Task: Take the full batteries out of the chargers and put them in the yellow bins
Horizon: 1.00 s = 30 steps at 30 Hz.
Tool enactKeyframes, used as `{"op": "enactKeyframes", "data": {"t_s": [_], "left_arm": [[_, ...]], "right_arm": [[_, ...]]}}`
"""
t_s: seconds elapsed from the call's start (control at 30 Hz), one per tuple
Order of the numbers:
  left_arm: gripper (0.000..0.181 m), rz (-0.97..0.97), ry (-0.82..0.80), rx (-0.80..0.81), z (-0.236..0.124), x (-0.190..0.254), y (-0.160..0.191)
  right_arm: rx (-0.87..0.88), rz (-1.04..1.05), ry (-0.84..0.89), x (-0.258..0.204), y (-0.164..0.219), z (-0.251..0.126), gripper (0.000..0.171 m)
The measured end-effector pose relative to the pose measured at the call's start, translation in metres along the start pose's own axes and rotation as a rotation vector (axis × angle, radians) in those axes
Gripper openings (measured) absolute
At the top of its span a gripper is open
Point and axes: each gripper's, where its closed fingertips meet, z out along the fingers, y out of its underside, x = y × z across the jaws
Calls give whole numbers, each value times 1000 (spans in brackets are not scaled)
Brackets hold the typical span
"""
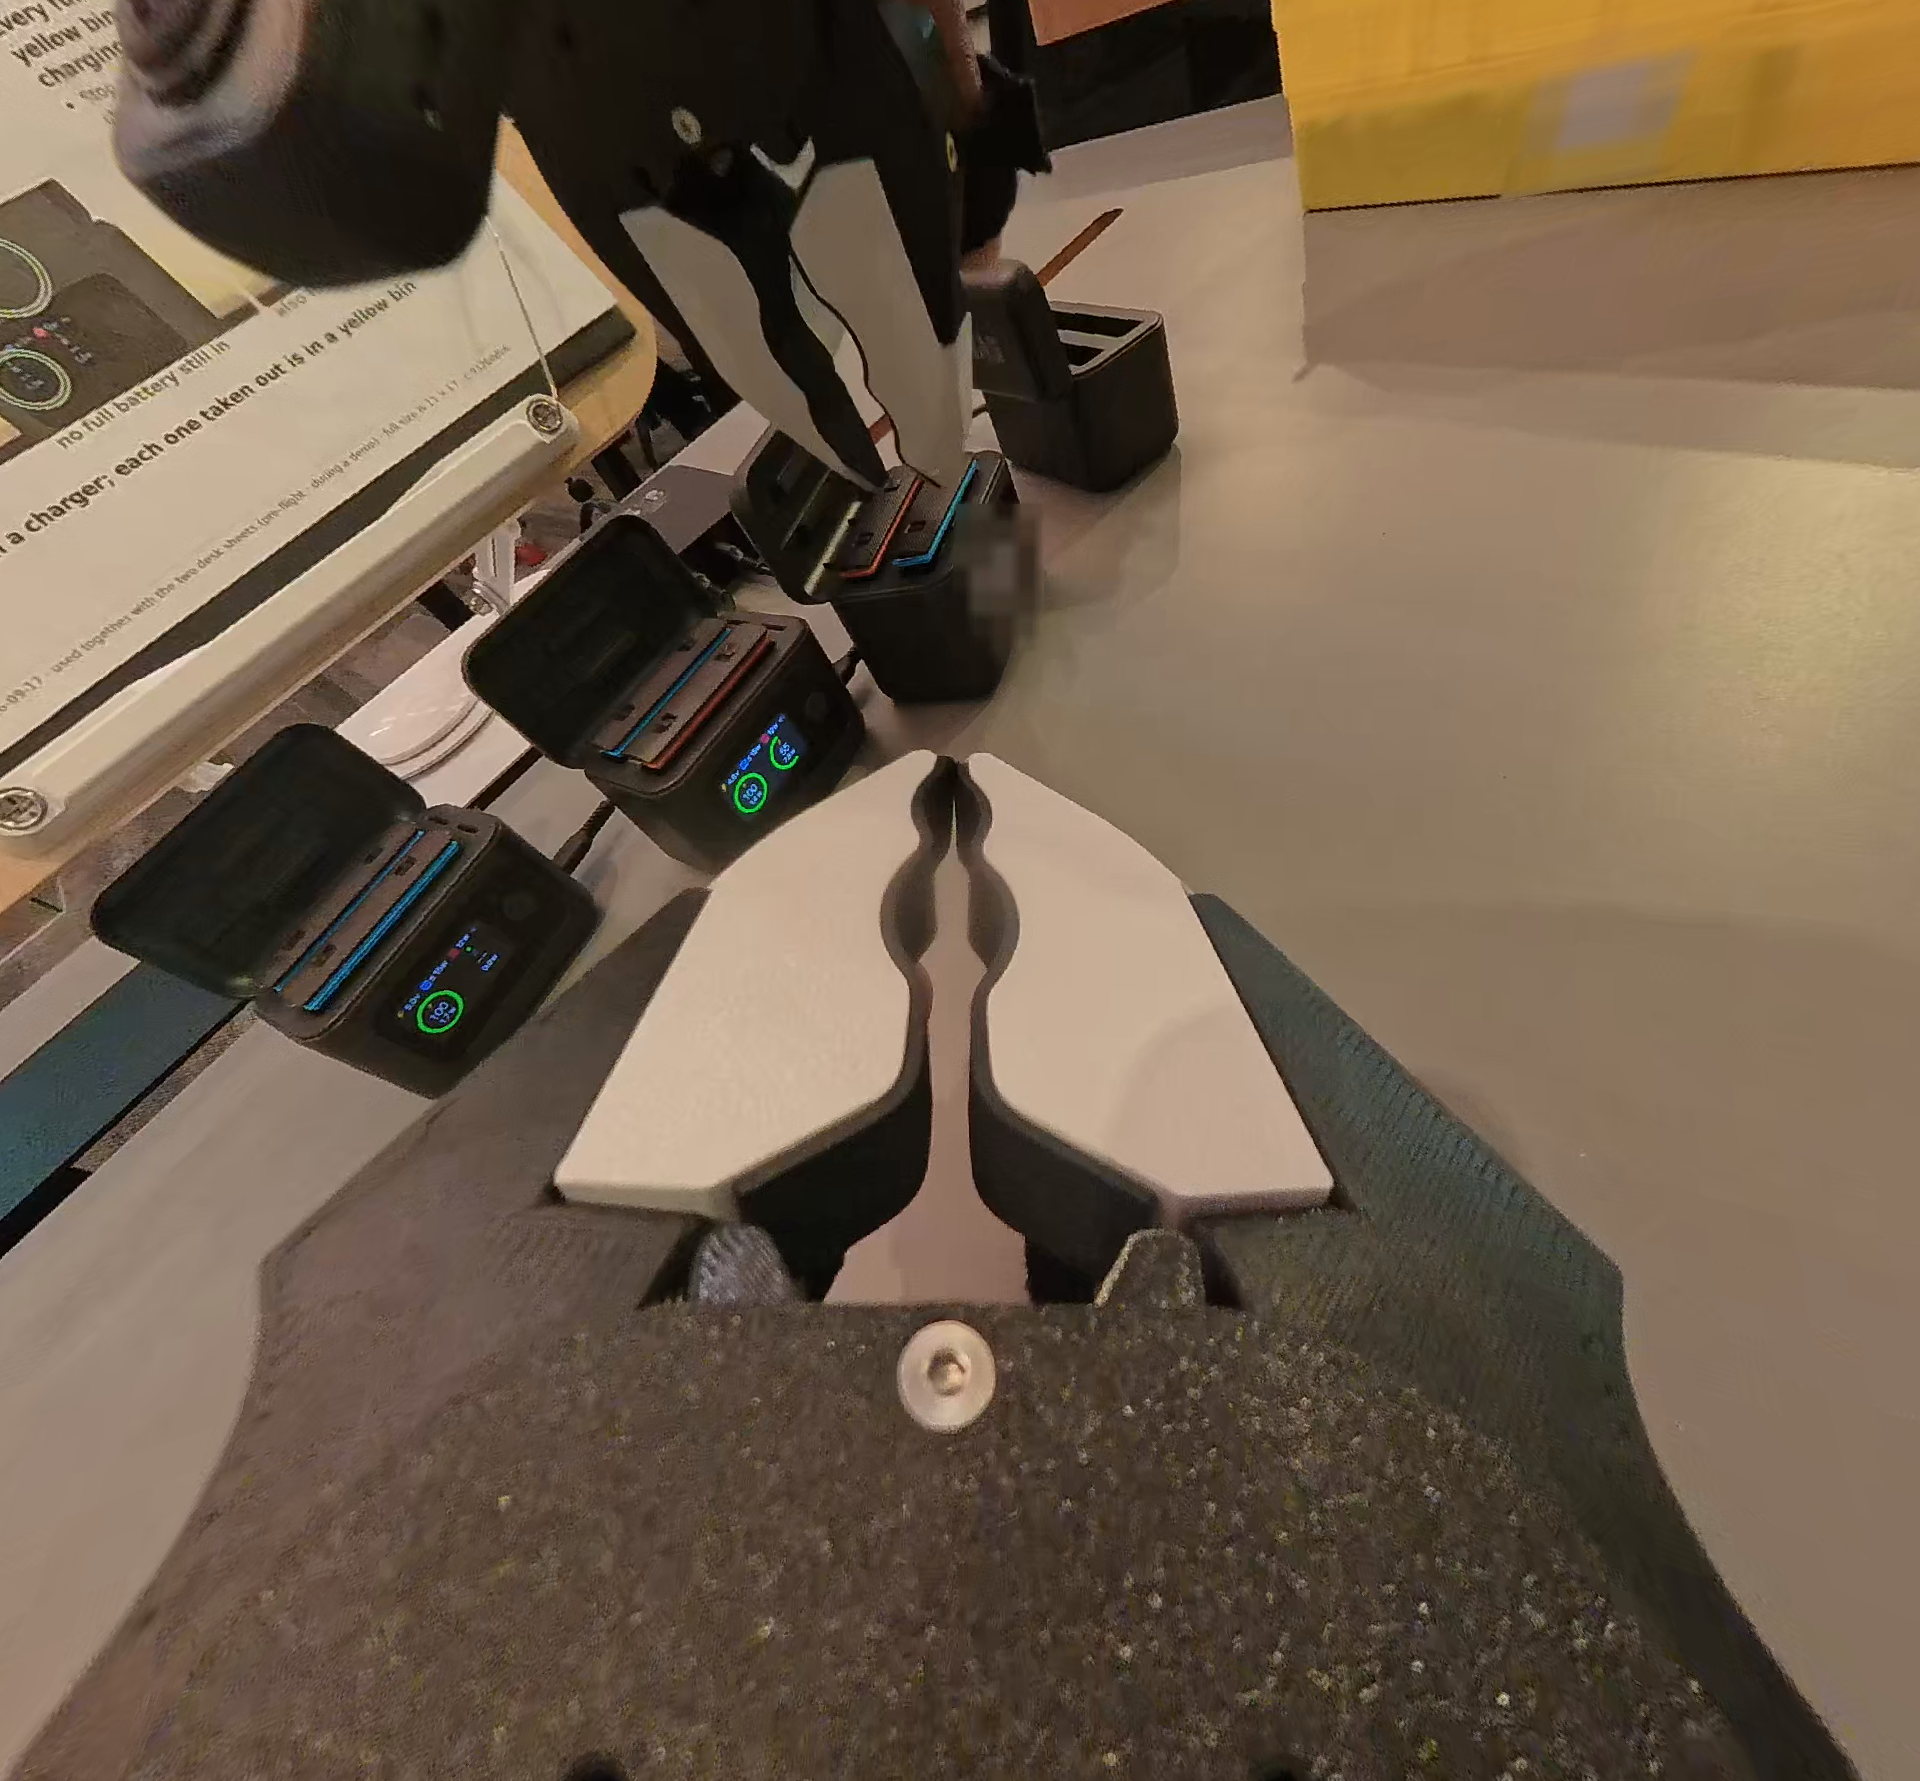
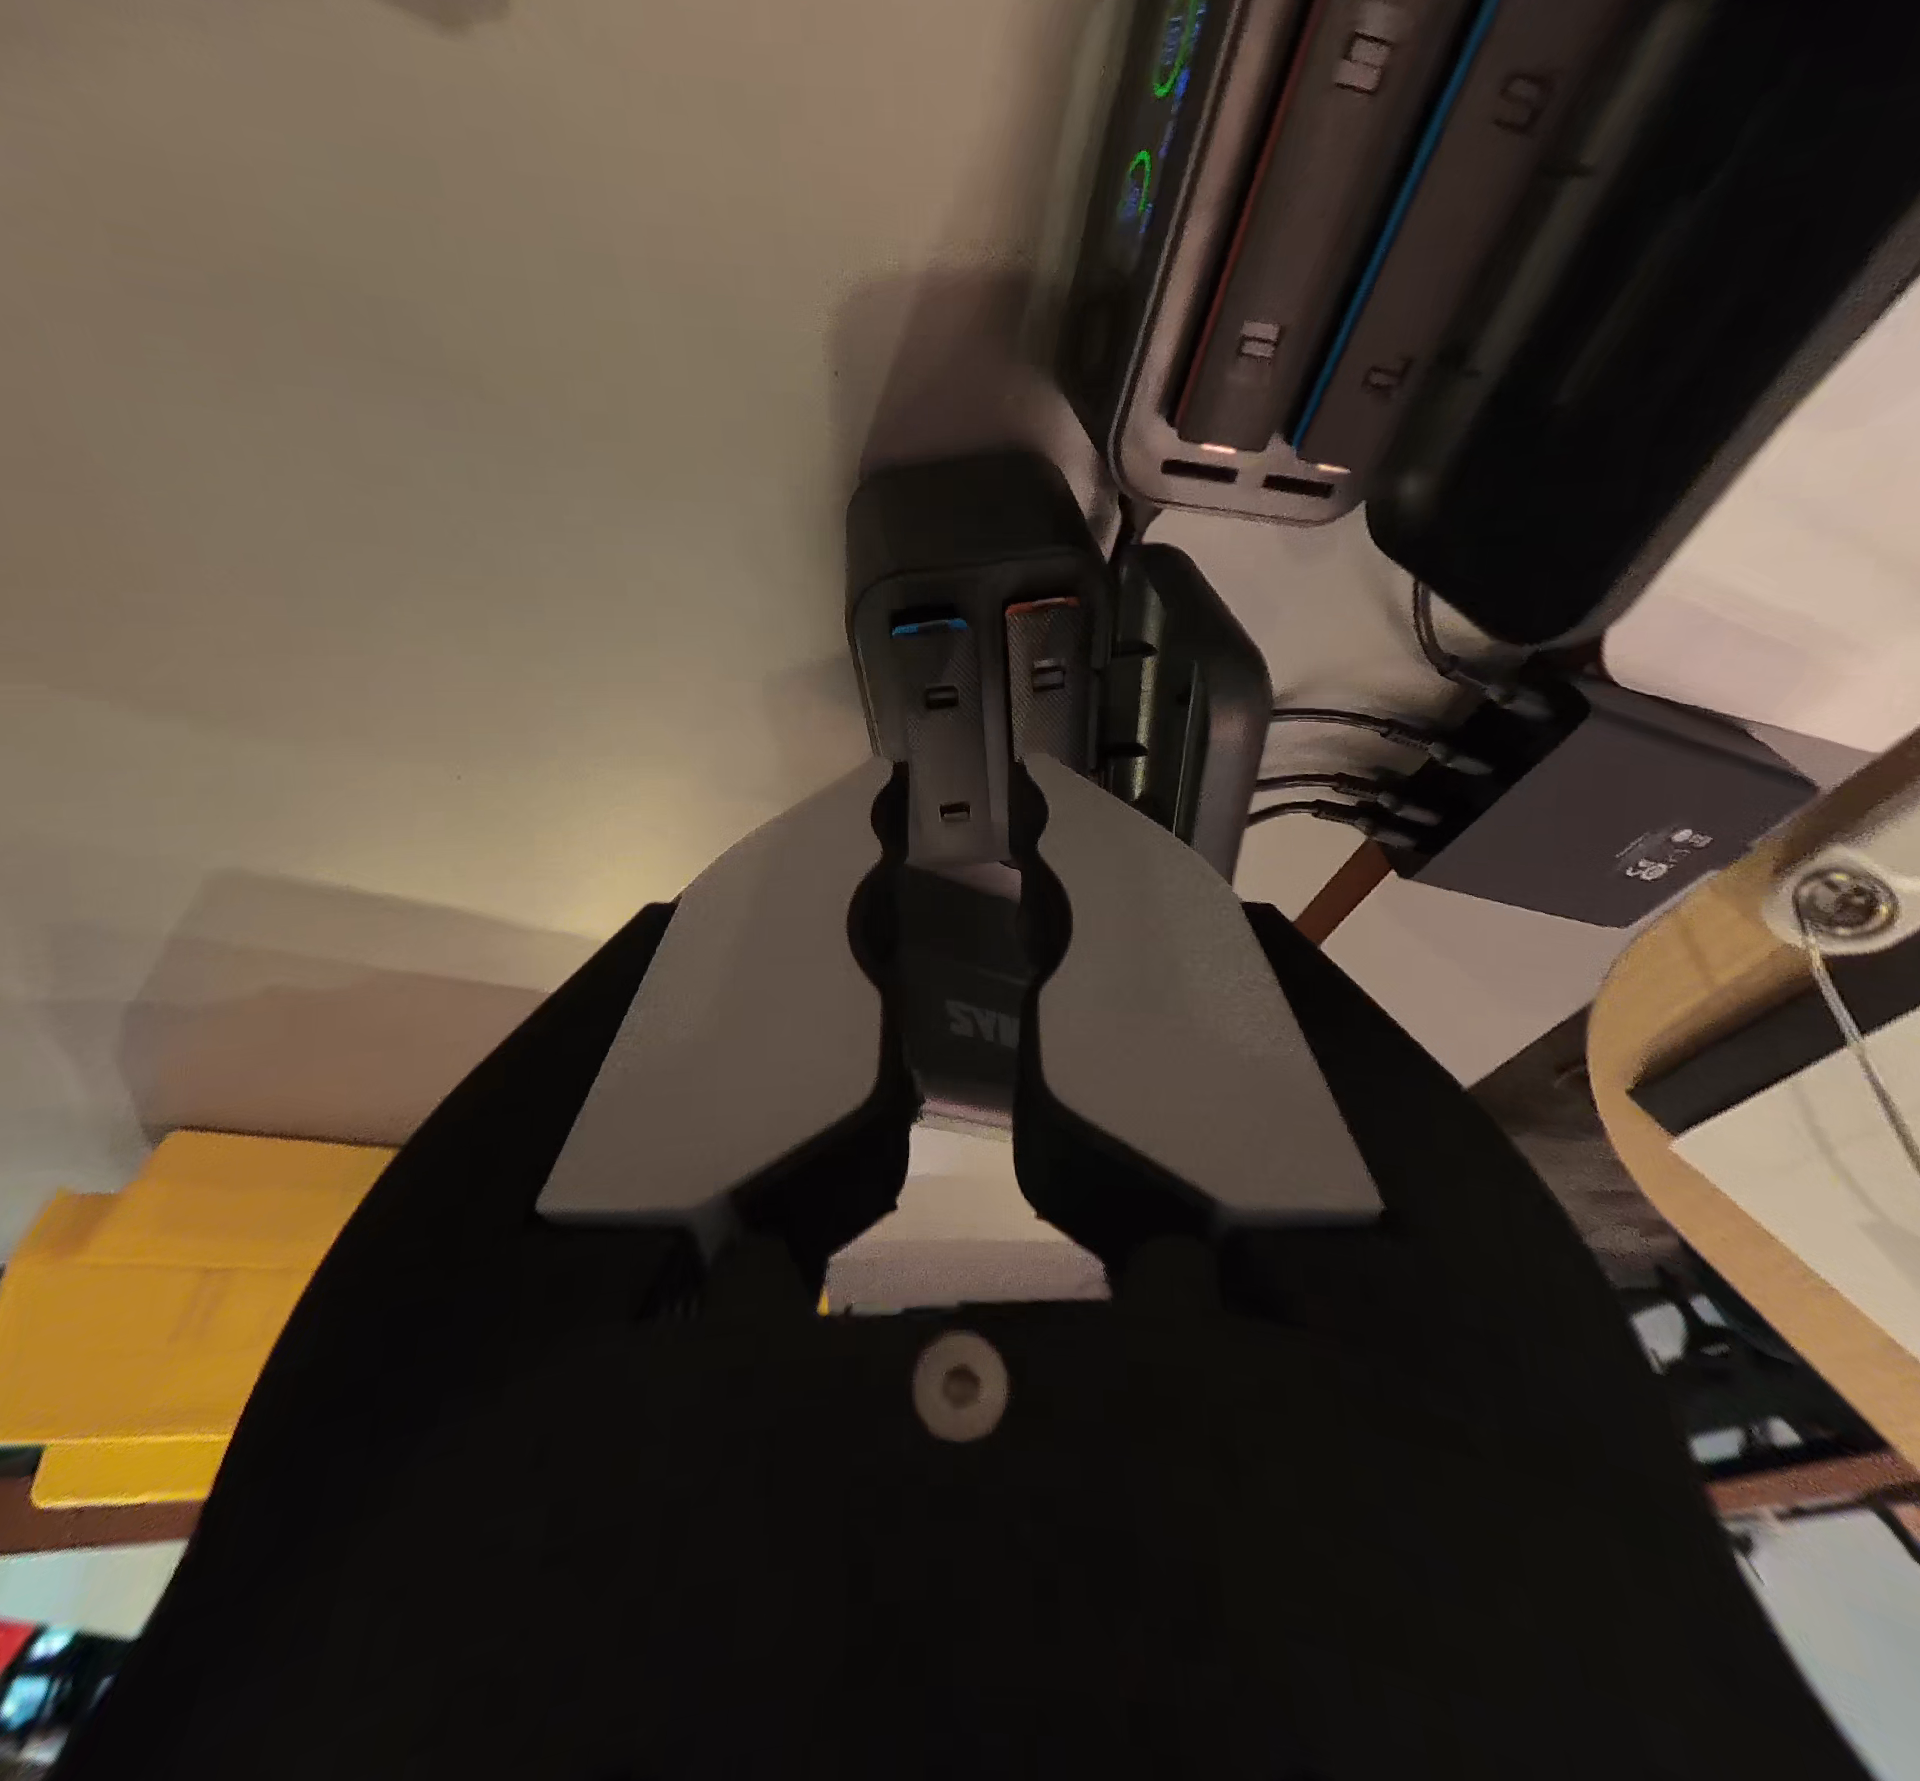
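Pale grey bench (image 1: 1558,796), yellow bin (image 1: 1600,38) behind, left tool (image 1: 951,775) clenched empty, right tool (image 2: 958,775) grasping blue-edged battery (image 2: 945,744) in charger (image 2: 966,526).

Printed instruction sheet (image 1: 260,401) on wooden stand, grey table (image 1: 1507,692), black power hub (image 2: 1579,796) w/ cables.

Chargers (image 1: 665,723) in a row on table (image 1: 1507,796); bin (image 1: 1590,58) behind, right; sign board (image 1: 260,443) left
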Motion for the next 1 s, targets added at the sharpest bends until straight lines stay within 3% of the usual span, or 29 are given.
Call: {"op": "enactKeyframes", "data": {"t_s": [0.27, 0.87, 1.0], "left_arm": [[0, 17, 1, -3, 0, 1, 0], [0, 14, -18, -12, 2, 0, 3], [0, 7, -33, -15, 1, -3, 5]], "right_arm": [[175, 77, -1, 2, -2, 4, 1], [162, 104, 23, -1, -2, 9, 0], [292, 136, 111, -3, -11, -3, 0]]}}
